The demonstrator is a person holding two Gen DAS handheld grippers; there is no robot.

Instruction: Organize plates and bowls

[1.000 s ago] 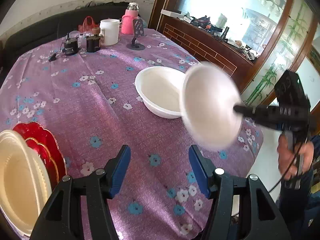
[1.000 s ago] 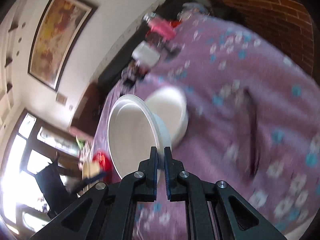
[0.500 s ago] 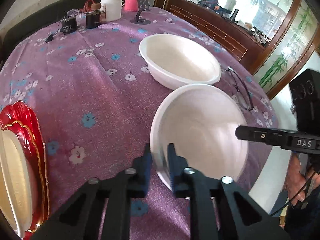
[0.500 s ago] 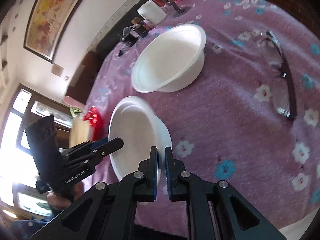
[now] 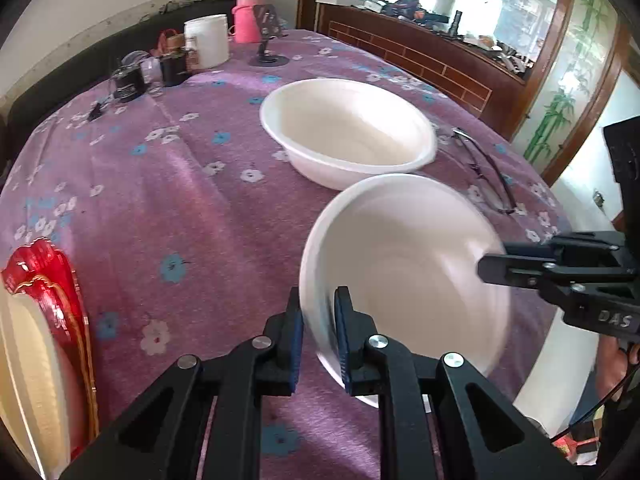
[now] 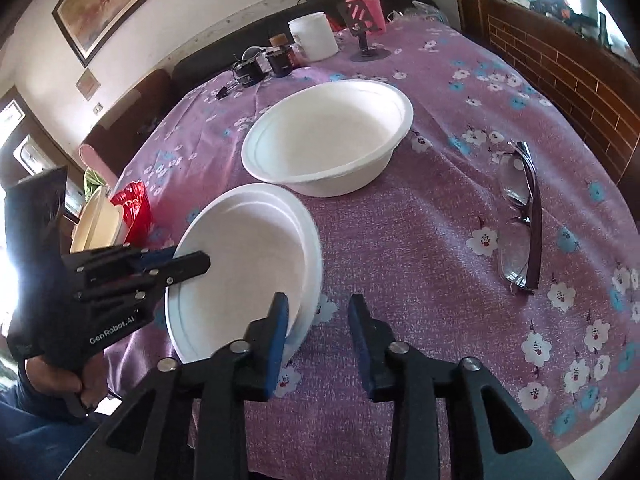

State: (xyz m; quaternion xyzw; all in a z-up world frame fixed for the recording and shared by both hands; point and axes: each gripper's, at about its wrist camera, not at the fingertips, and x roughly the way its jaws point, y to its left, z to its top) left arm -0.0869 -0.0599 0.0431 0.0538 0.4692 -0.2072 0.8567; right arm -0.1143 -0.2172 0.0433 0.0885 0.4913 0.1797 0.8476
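**Handover at the table edge: left takes the bowl, right lets go**

I've got the small white bowl tilted up on its side near my edge of the purple tablecloth, just this side of the large white bowl that sits upright mid-table. My left gripper is clenched on the small bowl's near rim, one blue pad inside, one outside, so the wall is pinched and the bowl can hang at that angle. My right gripper is opening: the jaws stand apart, the left pad beside the rim, the other clear of it over the cloth, so I judge the weight is passing to the left side alone.

That grip makes sense for nesting it into the large bowl, or carrying it elsewhere. The red plate and the cream plate on it wait at the far left.

What I can't read: both plates are cut off by the frame, the small bowl's underside is hidden, and whether it touches the cloth I can't tell. Its far rim is smeared. Glasses lie nearby, to the right.
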